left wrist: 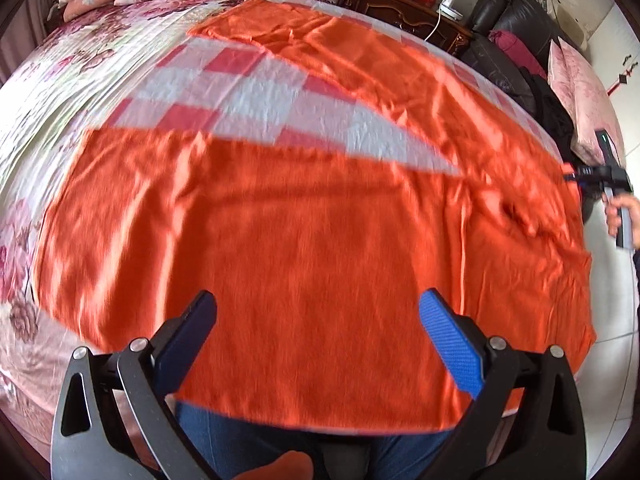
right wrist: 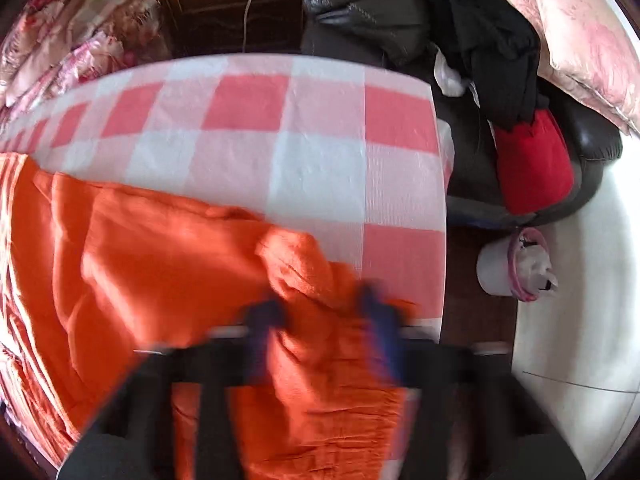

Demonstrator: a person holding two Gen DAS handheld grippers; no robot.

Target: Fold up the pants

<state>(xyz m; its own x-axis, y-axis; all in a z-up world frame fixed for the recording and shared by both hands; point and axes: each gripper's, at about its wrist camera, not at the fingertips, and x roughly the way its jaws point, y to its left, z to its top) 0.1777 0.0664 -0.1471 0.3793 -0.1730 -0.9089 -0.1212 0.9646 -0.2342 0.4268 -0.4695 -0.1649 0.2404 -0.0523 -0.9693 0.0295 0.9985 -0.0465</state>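
Two grippers work over orange pants (left wrist: 320,240) spread across a checkered sheet (left wrist: 248,96) on a bed, legs splayed in a V. The left gripper (left wrist: 318,320) hovers above one leg, jaws wide apart and holding nothing. The right gripper (right wrist: 324,312), badly blurred, sits at the bunched waistband near the bed's edge; cloth rises between its fingers, but whether they pinch it cannot be told. The fabric looks light, soft and limp, likely to sag and wrinkle, so a hem or the waistband seems the surest hold. On the floor beside the bed, a white bin (right wrist: 512,268) holds pale crumpled waste.
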